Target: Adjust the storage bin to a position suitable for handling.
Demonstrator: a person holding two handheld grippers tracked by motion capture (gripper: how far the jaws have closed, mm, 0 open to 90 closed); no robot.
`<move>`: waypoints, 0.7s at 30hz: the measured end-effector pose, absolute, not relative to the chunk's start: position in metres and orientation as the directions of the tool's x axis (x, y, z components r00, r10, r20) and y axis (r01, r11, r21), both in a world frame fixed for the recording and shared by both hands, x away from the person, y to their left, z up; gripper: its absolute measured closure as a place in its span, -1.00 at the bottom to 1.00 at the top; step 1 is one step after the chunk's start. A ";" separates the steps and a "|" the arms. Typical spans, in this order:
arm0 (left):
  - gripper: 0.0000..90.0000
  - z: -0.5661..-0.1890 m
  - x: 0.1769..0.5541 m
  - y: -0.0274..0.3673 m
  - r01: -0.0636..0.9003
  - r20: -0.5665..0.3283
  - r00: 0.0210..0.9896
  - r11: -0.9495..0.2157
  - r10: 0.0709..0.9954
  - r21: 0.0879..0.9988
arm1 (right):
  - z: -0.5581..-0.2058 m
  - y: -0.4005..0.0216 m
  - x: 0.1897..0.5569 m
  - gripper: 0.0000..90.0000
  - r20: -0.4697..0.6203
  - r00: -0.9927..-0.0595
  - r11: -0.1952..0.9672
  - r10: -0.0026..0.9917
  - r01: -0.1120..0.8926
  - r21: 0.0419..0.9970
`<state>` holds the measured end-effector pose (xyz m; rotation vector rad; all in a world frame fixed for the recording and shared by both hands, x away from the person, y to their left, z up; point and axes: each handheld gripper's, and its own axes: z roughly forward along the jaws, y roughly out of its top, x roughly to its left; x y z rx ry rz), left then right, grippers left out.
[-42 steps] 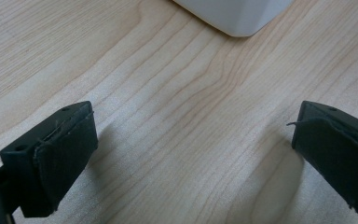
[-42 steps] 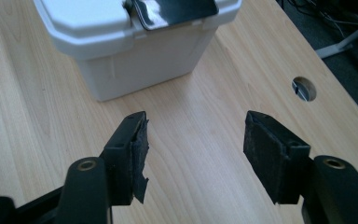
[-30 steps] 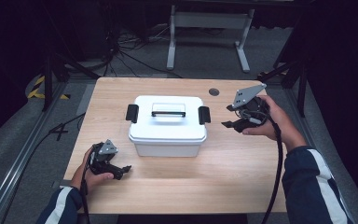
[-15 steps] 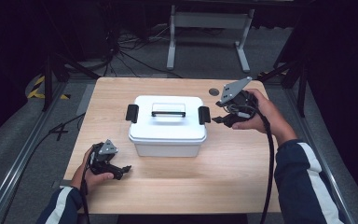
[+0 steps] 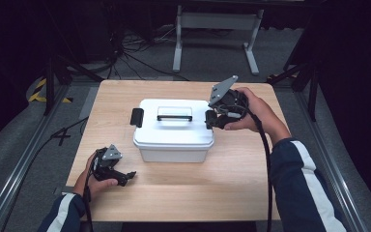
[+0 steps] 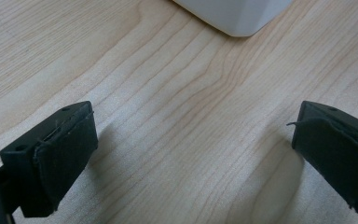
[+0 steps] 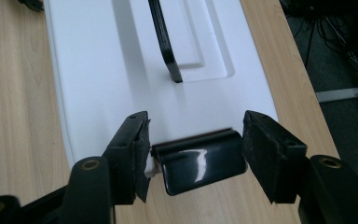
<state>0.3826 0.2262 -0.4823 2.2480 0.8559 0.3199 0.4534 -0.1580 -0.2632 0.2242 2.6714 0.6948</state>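
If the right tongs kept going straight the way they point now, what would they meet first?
Probably the black latch on the white box's near end: it already sits between the right tongs' open jaws, though contact is unclear.

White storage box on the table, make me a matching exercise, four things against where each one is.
1. white box
2. carry handle
3. right gripper
4. left gripper

a. around the black latch at the box's end
b. flat on the lid
c. middle of the table
d. near table edge, apart from the box

Pairs: 1-c, 2-b, 3-a, 4-d
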 end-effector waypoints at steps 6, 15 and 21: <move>-0.99 -0.482 0.383 0.226 0.484 -0.011 0.752 -0.541 0.659 0.688 | -0.266 -0.144 0.462 -0.04 -0.314 -0.926 0.885 0.212 0.046 0.463; -0.99 -0.482 0.383 0.227 0.483 -0.010 0.752 -0.542 0.659 0.688 | -0.261 -0.121 0.467 0.06 -0.317 -0.936 0.906 0.154 0.005 0.423; -0.99 -0.482 0.383 0.226 0.485 -0.013 0.750 -0.537 0.661 0.690 | -0.264 -0.098 0.466 0.15 -0.322 -0.939 0.929 0.118 -0.010 0.369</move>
